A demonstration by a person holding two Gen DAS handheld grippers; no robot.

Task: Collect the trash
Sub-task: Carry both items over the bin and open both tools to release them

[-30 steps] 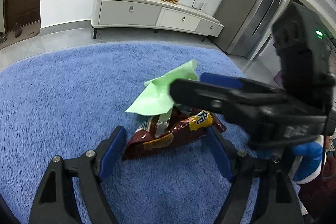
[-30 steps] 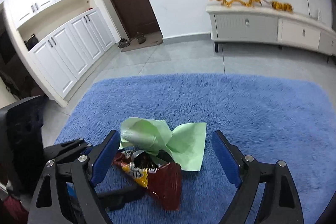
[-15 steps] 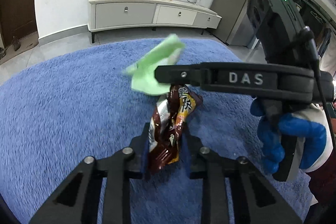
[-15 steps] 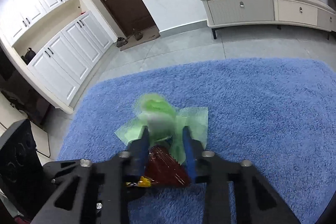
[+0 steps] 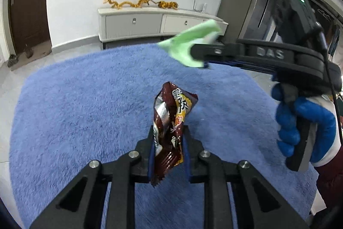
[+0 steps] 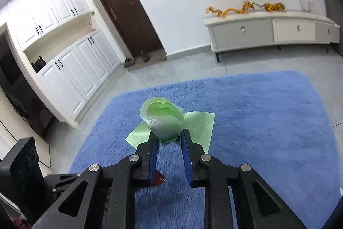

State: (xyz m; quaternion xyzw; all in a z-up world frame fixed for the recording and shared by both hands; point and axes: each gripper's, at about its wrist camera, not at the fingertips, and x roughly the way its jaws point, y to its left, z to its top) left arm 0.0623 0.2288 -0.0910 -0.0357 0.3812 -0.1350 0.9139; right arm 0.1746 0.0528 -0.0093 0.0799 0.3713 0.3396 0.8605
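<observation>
Black claw (image 5: pixel 168 148), blue pads, blue glove (image 5: pixel 304 123)

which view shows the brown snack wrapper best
The left wrist view: the brown snack wrapper stands full-length, clamped in the left gripper. The right wrist view shows only a brown corner below the right gripper.

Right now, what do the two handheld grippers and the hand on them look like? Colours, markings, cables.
Both are black plastic linkage frames with silver pivot bolts and blue pads inside the fingers. The left gripper shows this close up. The right gripper, side-on, carries raised "DAS" lettering, a black camera block with a green light, and a thin black cable. The hand on its grip wears a blue glove with a white cuff above a dark red sleeve.
</observation>
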